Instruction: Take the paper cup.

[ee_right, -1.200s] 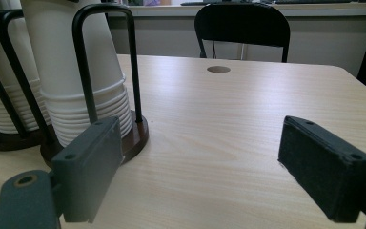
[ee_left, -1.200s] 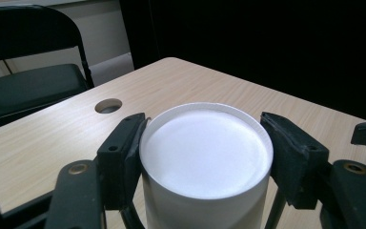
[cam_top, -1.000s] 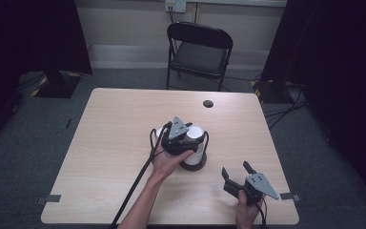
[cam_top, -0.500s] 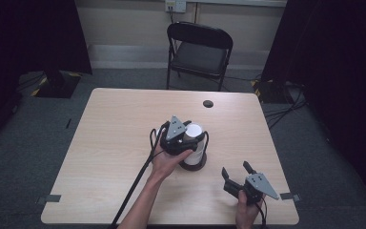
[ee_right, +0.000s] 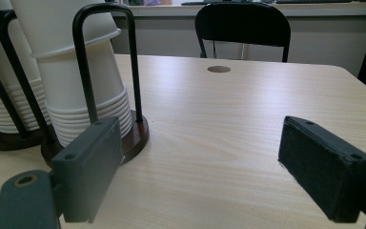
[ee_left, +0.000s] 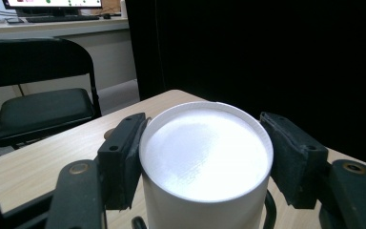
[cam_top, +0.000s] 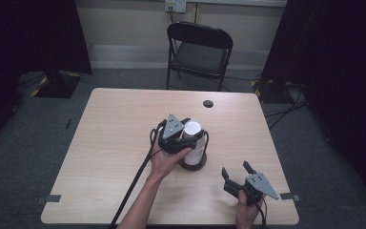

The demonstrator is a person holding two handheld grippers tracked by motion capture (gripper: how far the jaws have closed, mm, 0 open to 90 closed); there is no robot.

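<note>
- Left tongs (cam_top: 187, 138): closed on the top white paper cup (ee_left: 206, 157), which sits upside down at the head of a stack of white paper cups (ee_right: 83, 81) near the middle of the pale wooden worktop (cam_top: 109, 143). In the left gripper view both pads press the cup's wall just under its flat base.
- Right tongs (ee_right: 209, 176): open and empty, resting low at the near right of the worktop, well apart from the stack.
- Step in hand, as judged: parting the top cup from the stack. A straight upward lift, with a grip firm yet not crushing, should free one cup alone and clear the black wire cup holder (ee_right: 107, 62).
- The right gripper view shows the holder's loops, its round dark base (ee_right: 133, 136) and the nested rims; a second stack possibly stands at far left.
- The high view places the black folding chair (cam_top: 199, 50) beyond the far edge.
</note>
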